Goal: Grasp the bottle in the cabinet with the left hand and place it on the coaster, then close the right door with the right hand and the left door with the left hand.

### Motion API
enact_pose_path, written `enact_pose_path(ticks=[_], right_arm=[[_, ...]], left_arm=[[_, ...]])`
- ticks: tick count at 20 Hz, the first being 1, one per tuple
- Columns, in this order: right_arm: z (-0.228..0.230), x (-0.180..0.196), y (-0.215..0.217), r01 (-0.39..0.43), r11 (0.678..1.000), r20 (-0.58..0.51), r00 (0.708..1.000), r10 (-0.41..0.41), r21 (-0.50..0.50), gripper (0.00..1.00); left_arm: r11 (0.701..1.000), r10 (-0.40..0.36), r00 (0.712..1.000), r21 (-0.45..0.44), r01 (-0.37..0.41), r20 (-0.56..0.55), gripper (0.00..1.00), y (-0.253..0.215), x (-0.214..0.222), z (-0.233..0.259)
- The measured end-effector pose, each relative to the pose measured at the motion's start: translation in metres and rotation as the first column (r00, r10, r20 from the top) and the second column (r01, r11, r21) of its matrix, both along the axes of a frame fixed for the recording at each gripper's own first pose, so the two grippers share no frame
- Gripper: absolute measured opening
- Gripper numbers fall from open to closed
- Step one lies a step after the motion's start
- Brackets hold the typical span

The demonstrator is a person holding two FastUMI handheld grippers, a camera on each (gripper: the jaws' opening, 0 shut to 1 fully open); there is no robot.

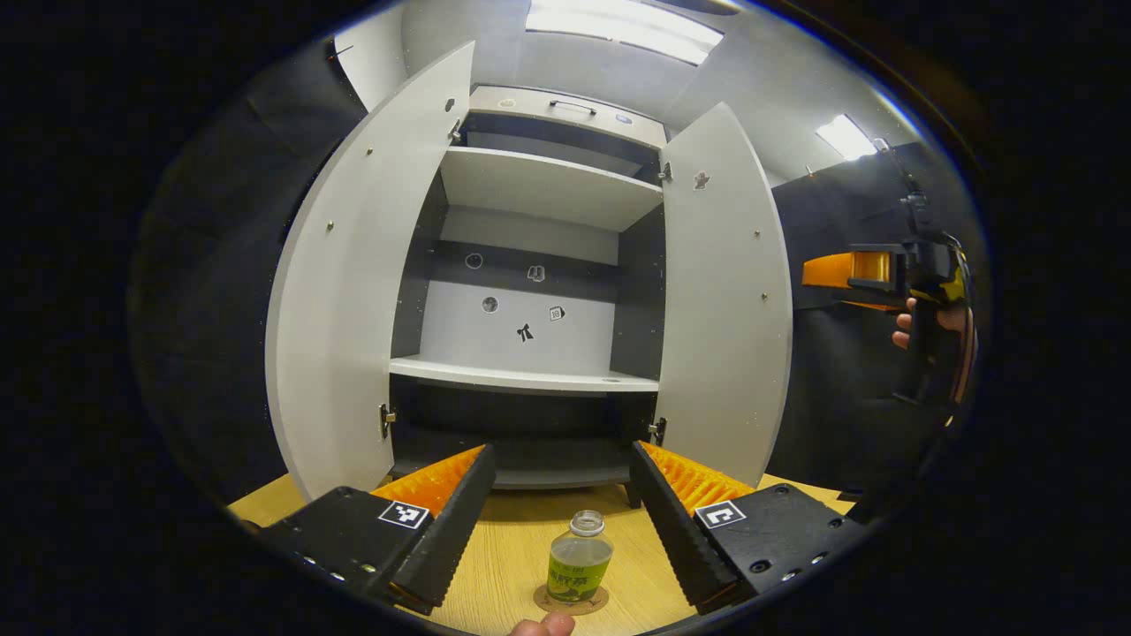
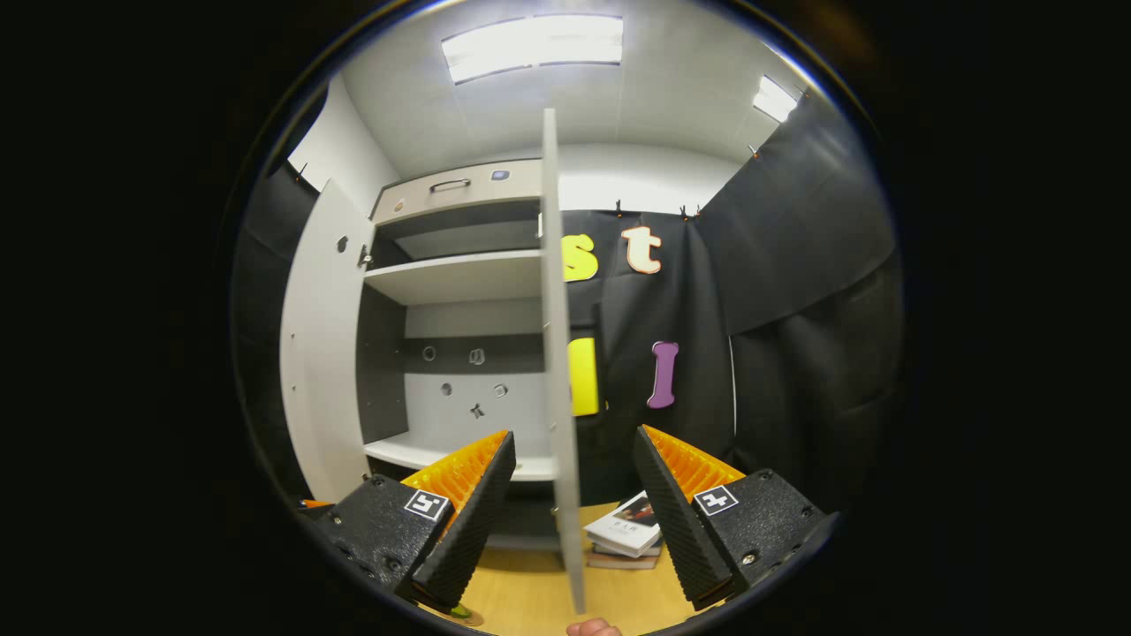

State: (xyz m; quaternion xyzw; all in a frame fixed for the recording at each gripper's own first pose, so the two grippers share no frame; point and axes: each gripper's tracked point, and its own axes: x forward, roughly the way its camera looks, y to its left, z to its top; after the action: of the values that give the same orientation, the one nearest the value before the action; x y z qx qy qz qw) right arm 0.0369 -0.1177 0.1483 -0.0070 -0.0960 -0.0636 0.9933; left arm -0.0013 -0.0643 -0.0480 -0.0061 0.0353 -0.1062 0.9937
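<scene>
Left gripper view, from the left: the cabinet's left door [image 1: 340, 300] stands swung wide open, its inner face pale and bare. Inside the cabinet [image 1: 539, 265], pale shelves and a few small stickers on the back panel. The right door [image 1: 720, 300] is open too. Farther right, the right gripper [image 1: 835, 274] hangs in the air in front of the dark cloth, a hand [image 1: 928, 322] wrapped round its handle; how far it is spread cannot be told from here.

Down low, the left gripper [image 1: 561, 530] has its fingers spread wide and grips nothing. Between them, touching neither, the bottle [image 1: 580, 558] stands upright on the coaster [image 1: 571, 601], close to the near edge of the wooden tabletop [image 1: 504, 548], well in front of the cabinet.

Over to the right gripper view: left door [image 2: 318, 353] wide open at the left, shelves beside it, then the right door [image 2: 557, 353] seen edge-on, running down the middle. The right gripper [image 2: 574, 521] is wide open here, empty, its fingers either side of that door's edge without touching it. Behind the door's foot, a small stack of books [image 2: 626, 530] lies on the tabletop.
</scene>
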Motion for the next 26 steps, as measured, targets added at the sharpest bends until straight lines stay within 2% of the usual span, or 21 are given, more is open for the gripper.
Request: enact_pose_path(ticks=[1, 4, 5, 7, 8, 10, 12, 14, 20, 24, 26], right_arm=[[0.013, 0.005, -0.013, 0.015, 1.000, 0.021, 1.000, -0.015, 0.002, 0.83], [0.044, 0.022, -0.061, 0.132, 0.991, 0.061, 0.989, -0.132, 0.011, 0.83], [0.053, 0.031, -0.070, 0.157, 0.988, 0.066, 0.986, -0.156, -0.008, 0.83], [0.058, 0.050, -0.077, 0.174, 0.983, 0.055, 0.984, -0.171, -0.051, 0.83], [0.059, 0.059, -0.077, 0.170, 0.983, 0.048, 0.985, -0.167, -0.073, 0.83], [0.055, 0.072, -0.076, 0.165, 0.981, 0.019, 0.986, -0.164, -0.097, 0.83], [0.049, 0.076, -0.074, 0.183, 0.978, -0.009, 0.983, -0.185, -0.104, 0.83], [0.050, 0.076, -0.073, 0.196, 0.975, 0.009, 0.981, -0.196, -0.105, 0.82], [0.044, 0.075, -0.057, 0.162, 0.986, -0.001, 0.987, -0.162, -0.032, 0.81], [0.035, 0.079, -0.012, 0.061, 0.998, -0.029, 0.998, -0.061, -0.006, 0.81], [0.034, 0.083, 0.009, 0.036, 0.999, -0.039, 0.999, -0.037, -0.033, 0.81]], left_arm=[[1.000, 0.004, 1.000, 0.001, -0.004, -0.003, 0.94, 0.001, -0.001, 0.000], [0.999, 0.021, 1.000, -0.028, -0.021, -0.002, 0.94, 0.003, -0.002, 0.004], [0.999, 0.023, 1.000, -0.039, -0.023, -0.004, 0.97, 0.003, -0.003, 0.004], [0.998, 0.033, 0.999, -0.046, -0.033, -0.011, 0.94, 0.006, -0.003, 0.003], [0.998, 0.040, 0.999, -0.043, -0.041, -0.017, 0.97, 0.007, -0.002, 0.001], [0.998, 0.057, 0.998, -0.034, -0.057, -0.019, 0.94, 0.012, -0.003, 0.000], [0.997, 0.079, 0.997, -0.023, -0.080, -0.018, 0.94, 0.018, -0.004, -0.001], [0.995, 0.102, 0.995, -0.017, -0.102, -0.017, 0.94, 0.023, -0.004, -0.002], [0.994, 0.111, 0.994, -0.017, -0.111, -0.015, 0.94, 0.027, 0.003, -0.003], [0.993, 0.113, 0.993, -0.039, -0.114, -0.022, 0.94, 0.028, 0.007, -0.001], [0.991, 0.126, 0.992, -0.041, -0.127, -0.032, 0.94, 0.034, 0.005, -0.003]])
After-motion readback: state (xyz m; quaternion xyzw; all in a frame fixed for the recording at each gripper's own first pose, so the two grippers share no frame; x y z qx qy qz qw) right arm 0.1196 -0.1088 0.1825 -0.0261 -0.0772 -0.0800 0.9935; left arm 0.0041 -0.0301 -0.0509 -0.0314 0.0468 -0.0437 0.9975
